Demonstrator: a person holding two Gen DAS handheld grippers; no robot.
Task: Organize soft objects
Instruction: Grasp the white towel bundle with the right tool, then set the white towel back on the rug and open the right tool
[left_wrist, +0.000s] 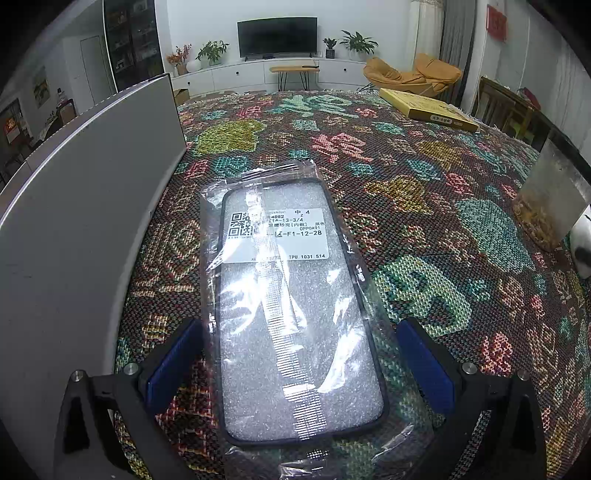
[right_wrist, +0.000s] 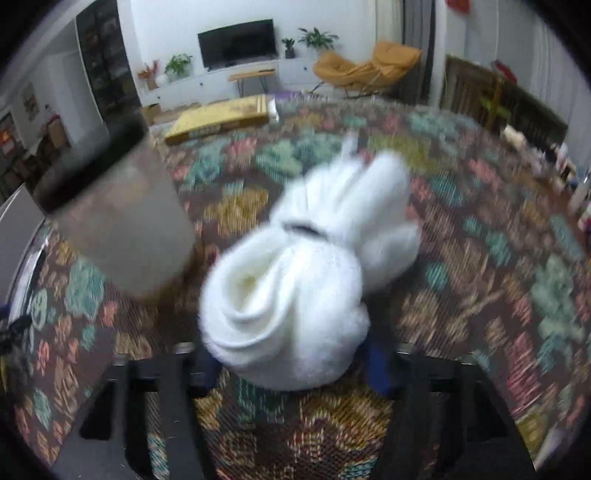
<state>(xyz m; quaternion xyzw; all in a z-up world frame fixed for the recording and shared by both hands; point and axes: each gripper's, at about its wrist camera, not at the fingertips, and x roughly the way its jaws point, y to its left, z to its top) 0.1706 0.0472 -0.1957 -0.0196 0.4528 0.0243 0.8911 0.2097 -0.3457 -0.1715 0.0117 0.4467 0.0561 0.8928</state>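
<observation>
A dark-rimmed phone case in a clear plastic bag (left_wrist: 295, 295), with a white label, lies flat on the patterned woven tablecloth (left_wrist: 424, 206). My left gripper (left_wrist: 299, 365) is open and straddles the case's near end; both blue pads stand clear of the bag. In the blurred right wrist view a white rolled soft bundle (right_wrist: 295, 291), with a dark band round its middle, rests on the cloth. My right gripper (right_wrist: 295, 369) is open, with the bundle's near end between its fingers. A small part of the white bundle (left_wrist: 583, 251) shows at the left wrist view's right edge.
A grey upright panel (left_wrist: 74, 229) stands just left of the case. A translucent jar (right_wrist: 122, 229) with a dark lid stands left of the bundle, also seen as the jar (left_wrist: 550, 199). A flat yellow box (left_wrist: 428, 107) lies at the far edge. Small bottles (right_wrist: 569, 177) line the right edge.
</observation>
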